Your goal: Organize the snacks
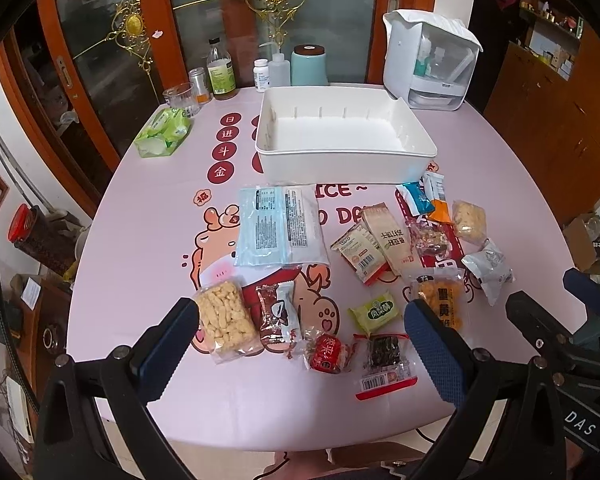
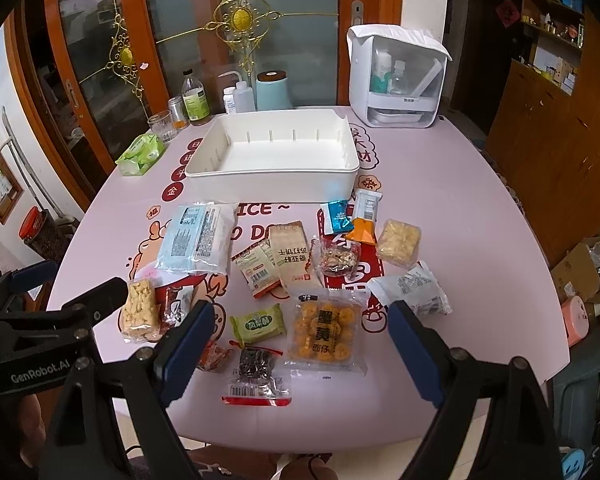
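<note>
The snacks (image 2: 260, 280) are lying loose on the table (image 2: 480, 240) below the empty white bin (image 2: 274, 178) at upper centre, the yellow cookie pack (image 2: 324, 334) sitting between the right tongs (image 2: 300, 340), long axis pointing up-frame, both right and left tongs (image 1: 300, 332) gaping wide, holding nothing.

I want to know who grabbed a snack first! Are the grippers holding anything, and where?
Nothing is held. The left gripper and right gripper are both open above the snacks, with nothing between their fingers.

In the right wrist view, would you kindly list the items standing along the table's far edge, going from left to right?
Glass tumbler → small metal tin → green-labelled bottle → white pill bottle → squeeze bottle → pale blue canister → white dispenser.
</note>
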The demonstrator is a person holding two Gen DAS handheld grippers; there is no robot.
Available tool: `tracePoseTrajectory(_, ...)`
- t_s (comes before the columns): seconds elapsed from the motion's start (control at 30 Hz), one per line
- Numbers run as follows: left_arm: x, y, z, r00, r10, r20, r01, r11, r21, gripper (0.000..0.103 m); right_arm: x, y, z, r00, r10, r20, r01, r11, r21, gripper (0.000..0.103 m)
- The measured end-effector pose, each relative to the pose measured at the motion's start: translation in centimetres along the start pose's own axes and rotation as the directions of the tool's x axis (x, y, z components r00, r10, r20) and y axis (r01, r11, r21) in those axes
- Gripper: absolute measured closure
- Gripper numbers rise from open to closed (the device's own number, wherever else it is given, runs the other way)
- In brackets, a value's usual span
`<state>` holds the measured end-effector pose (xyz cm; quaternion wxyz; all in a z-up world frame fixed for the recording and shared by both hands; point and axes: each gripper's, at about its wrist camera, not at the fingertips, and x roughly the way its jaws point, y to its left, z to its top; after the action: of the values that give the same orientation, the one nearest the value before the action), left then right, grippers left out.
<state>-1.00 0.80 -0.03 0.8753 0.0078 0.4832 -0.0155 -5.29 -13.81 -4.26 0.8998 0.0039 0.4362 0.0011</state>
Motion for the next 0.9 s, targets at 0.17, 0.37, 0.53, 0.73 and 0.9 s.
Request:
tracePoseTrajectory(0.17,-0.14,0.04,-0.11,1.0,0.002,0.009,-0.002,1.0,0.01,0.001,0.02,0.08,-0.06,1.0,0.002,0.001,-0.002,1.0,0.0,0.014)
tracePoseTrajectory(0.37,-0.18,-0.06,-0.05,1.0,0.001,0.008,-0.001,1.0,0.009,0.001,0.1,0.23,-0.25,1.0,0.006,0.0,-0.006,1.0,0.004,0.014)
tracePoseTrajectory(0.53,-0.58,0.21,-0.09,1.0,0.002,0.016,-0.002,1.0,0.009,0.001,0.08,0.48,-0.26,1.0,0.013,0.003,-0.013,1.0,0.005,0.014)
tracePoseTrajectory(0.73,-0.84,0.67,-0.04,1.0,0.002,0.021,-0.002,1.0,0.012,0.001,0.17,0.71,-0.13,1.0,0.02,0.005,-0.02,1.0,0.008,0.014)
tracePoseTrajectory(0.9,-0.93,0.88,0.24,0.999,0.003,0.032,-0.004,1.0,0.02,0.001,0.22,0.81,0.01,1.0,0.017,0.01,-0.017,1.0,0.015,0.015)
